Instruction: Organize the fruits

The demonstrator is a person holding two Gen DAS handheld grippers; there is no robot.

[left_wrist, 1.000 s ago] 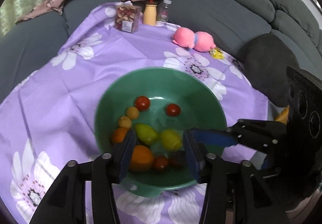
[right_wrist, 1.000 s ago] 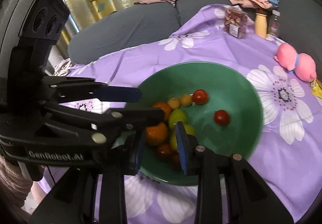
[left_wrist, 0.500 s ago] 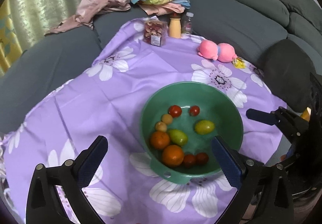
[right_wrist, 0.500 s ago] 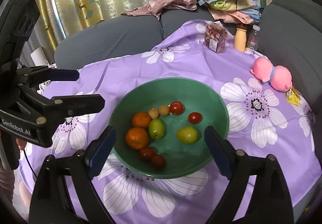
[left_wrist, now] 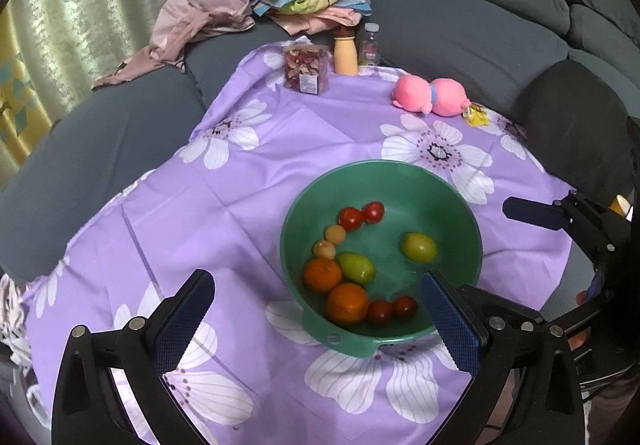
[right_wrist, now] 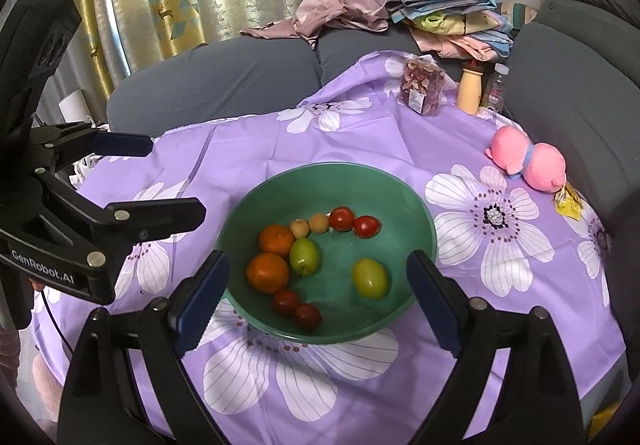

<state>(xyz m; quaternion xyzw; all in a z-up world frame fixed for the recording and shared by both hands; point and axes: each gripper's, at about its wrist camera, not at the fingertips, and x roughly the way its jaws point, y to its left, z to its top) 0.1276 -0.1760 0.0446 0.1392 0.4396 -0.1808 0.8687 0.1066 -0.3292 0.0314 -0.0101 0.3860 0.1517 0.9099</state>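
Observation:
A green bowl stands on the purple flowered cloth. It holds two oranges, two green-yellow fruits, several red tomatoes and two small tan fruits. My left gripper is open and empty, held back above the bowl's near left rim. My right gripper is open and empty, above the bowl's near side. Each gripper shows at the edge of the other's view.
At the cloth's far end stand a clear box of dried snacks, a tan bottle and a small clear bottle. A pink plush toy and a yellow packet lie to the right. A grey sofa with piled clothes surrounds the table.
Both grippers have opened wide and pulled back and up from the bowl. The yellow-green fruit lies apart in the bowl, and one tomato has rolled next to another.

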